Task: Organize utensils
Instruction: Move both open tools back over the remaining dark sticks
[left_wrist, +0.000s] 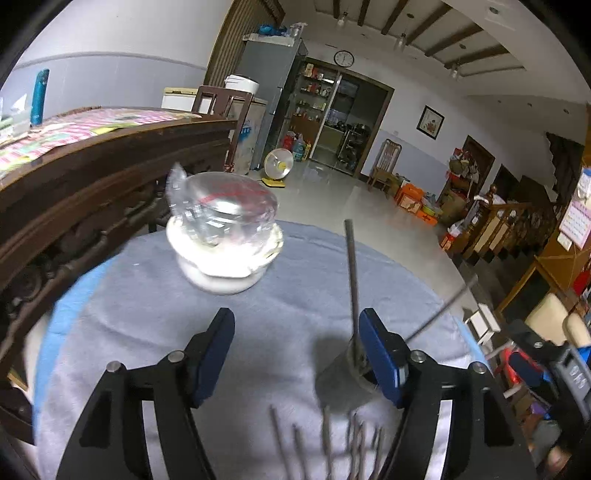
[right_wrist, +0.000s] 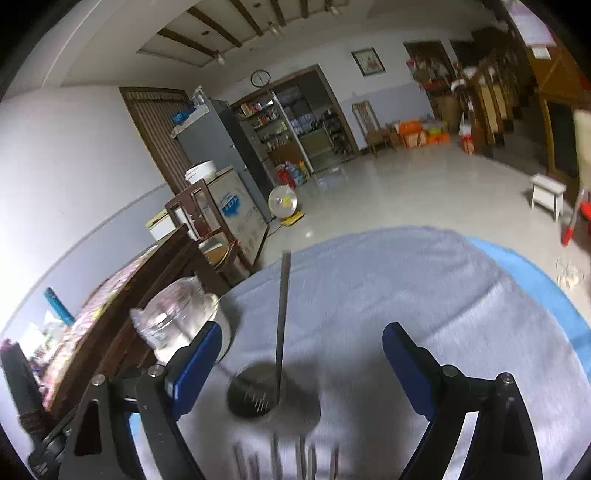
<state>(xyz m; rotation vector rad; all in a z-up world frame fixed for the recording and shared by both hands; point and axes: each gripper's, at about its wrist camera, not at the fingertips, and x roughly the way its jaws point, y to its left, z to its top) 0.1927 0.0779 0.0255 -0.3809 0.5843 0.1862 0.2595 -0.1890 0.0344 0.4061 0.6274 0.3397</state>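
Observation:
A dark metal utensil holder (left_wrist: 345, 382) stands on the grey cloth, with a chopstick (left_wrist: 352, 280) upright in it; a second thin stick (left_wrist: 439, 314) slants off to the right. Several metal chopsticks (left_wrist: 332, 439) lie on the cloth at the near edge. My left gripper (left_wrist: 295, 360) is open and empty, its right finger next to the holder. In the right wrist view the holder (right_wrist: 255, 395) with the chopstick (right_wrist: 282, 317) sits between the fingers of my open, empty right gripper (right_wrist: 303, 369). Several chopsticks (right_wrist: 288, 458) lie below it.
A clear glass lidded jar on a white base (left_wrist: 223, 236) stands at the back left of the cloth, also in the right wrist view (right_wrist: 177, 317). A dark carved wooden table (left_wrist: 92, 173) borders the left. The cloth's far edge drops to the tiled floor (right_wrist: 406, 192).

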